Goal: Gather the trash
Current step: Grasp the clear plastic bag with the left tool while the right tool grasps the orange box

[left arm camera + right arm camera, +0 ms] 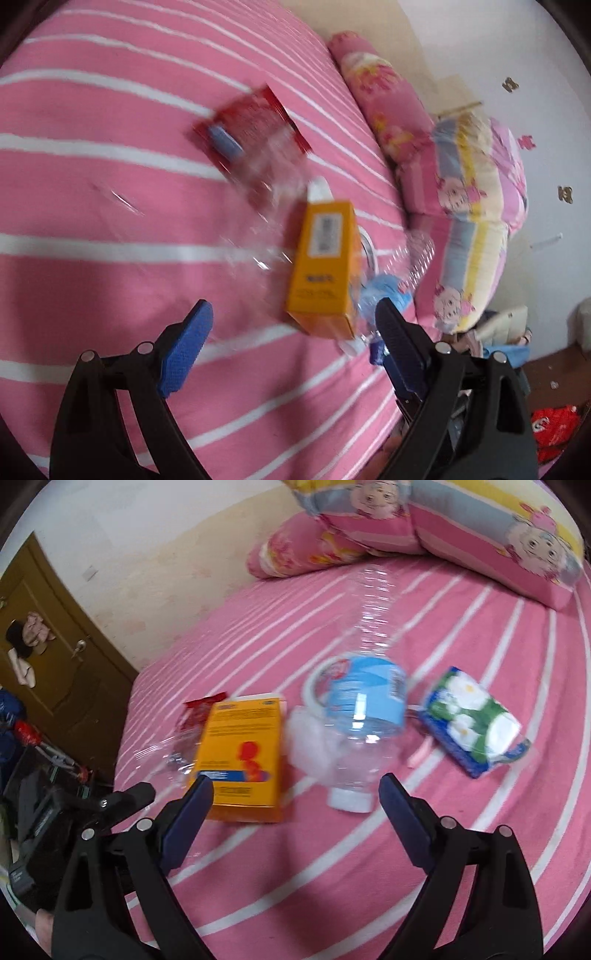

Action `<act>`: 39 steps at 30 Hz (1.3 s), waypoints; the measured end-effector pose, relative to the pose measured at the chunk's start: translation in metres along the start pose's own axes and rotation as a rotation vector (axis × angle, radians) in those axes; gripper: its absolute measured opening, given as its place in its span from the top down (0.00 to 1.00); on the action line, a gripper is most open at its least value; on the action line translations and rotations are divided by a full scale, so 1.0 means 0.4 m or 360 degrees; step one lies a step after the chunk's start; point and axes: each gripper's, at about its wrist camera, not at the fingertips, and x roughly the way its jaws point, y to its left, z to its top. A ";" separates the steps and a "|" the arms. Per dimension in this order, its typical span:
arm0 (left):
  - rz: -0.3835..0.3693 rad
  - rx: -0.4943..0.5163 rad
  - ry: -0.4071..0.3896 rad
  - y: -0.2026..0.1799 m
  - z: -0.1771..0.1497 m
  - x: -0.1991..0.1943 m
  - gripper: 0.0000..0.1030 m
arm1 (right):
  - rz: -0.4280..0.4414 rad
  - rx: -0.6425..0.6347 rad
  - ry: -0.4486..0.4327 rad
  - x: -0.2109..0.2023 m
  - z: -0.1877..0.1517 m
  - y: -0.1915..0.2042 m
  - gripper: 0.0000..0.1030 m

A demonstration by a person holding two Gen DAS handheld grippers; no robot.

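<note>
Trash lies on a pink striped bed (92, 184). An orange box (325, 266) lies just ahead of my left gripper (293, 314), which is open and holds nothing. Beyond the box are a crumpled clear bottle with a blue cap (225, 142) and a red packet (255, 122). To the right lies a clear bottle with a blue label (384, 291). In the right wrist view my right gripper (295, 788) is open and empty, with the orange box (243, 746) ahead left. The blue-label bottle (364, 701) points its white cap (349, 799) toward me. A green-and-white tissue pack (472, 720) lies to the right.
Patterned pillows (480, 528) and a pink bolster (384, 107) line the head of the bed. A white tape roll (317, 679) and a pale wad (310, 738) sit beside the bottle. A brown door (55, 646) and floor clutter (37, 775) are left of the bed.
</note>
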 end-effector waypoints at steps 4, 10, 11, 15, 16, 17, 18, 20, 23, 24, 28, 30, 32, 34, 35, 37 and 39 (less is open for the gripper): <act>0.0086 0.0038 -0.0082 0.008 0.021 -0.037 0.16 | 0.0022 -0.0092 0.0017 0.018 0.001 0.066 0.12; 0.0191 0.0041 -0.0044 0.037 0.052 -0.013 0.16 | -0.0030 -0.0141 0.0086 0.072 -0.022 0.141 0.12; 0.0209 0.0049 -0.0034 0.040 0.058 -0.003 0.16 | -0.0075 -0.0142 0.0100 0.087 -0.022 0.148 0.12; 0.0240 0.0067 -0.0008 0.051 0.073 0.028 0.16 | -0.0141 -0.0113 0.0143 0.126 -0.029 0.159 0.12; 0.0230 0.0061 0.0010 0.054 0.074 0.034 0.16 | -0.0131 -0.0079 0.0165 0.139 -0.031 0.155 0.12; 0.0227 0.0062 0.0014 0.055 0.076 0.038 0.16 | -0.0130 -0.0048 0.0190 0.152 -0.033 0.150 0.12; 0.0215 0.0072 0.0014 0.053 0.078 0.041 0.17 | -0.0140 -0.0015 0.0209 0.165 -0.033 0.143 0.12; 0.0195 0.0088 0.0018 0.051 0.085 0.049 0.21 | -0.0132 0.0023 0.0211 0.170 -0.040 0.130 0.12; 0.0180 0.0098 0.0039 0.050 0.094 0.068 0.39 | -0.0111 0.0075 0.0206 0.183 -0.038 0.115 0.12; 0.0171 0.0096 0.0044 0.052 0.095 0.075 0.44 | -0.0111 0.0074 0.0199 0.184 -0.037 0.114 0.12; 0.0157 0.0094 0.0076 0.055 0.089 0.092 0.66 | -0.0115 0.0043 0.0198 0.184 -0.036 0.108 0.23; 0.0135 0.0088 0.0115 0.053 0.084 0.103 0.84 | -0.0117 0.0026 0.0200 0.183 -0.034 0.107 0.29; 0.0143 0.0085 0.0123 0.058 0.079 0.109 0.88 | -0.0111 0.0030 0.0195 0.173 -0.035 0.098 0.29; 0.0141 0.0078 0.0115 0.063 0.077 0.109 0.90 | -0.0107 0.0036 0.0188 0.170 -0.037 0.091 0.29; 0.0139 0.0074 0.0112 0.064 0.078 0.107 0.91 | -0.0106 0.0040 0.0182 0.167 -0.039 0.088 0.29; 0.0137 0.0076 0.0106 0.063 0.079 0.103 0.95 | -0.0104 0.0045 0.0176 0.162 -0.038 0.086 0.30; 0.0131 0.0072 0.0099 0.062 0.080 0.098 0.95 | -0.0102 0.0046 0.0168 0.156 -0.037 0.082 0.30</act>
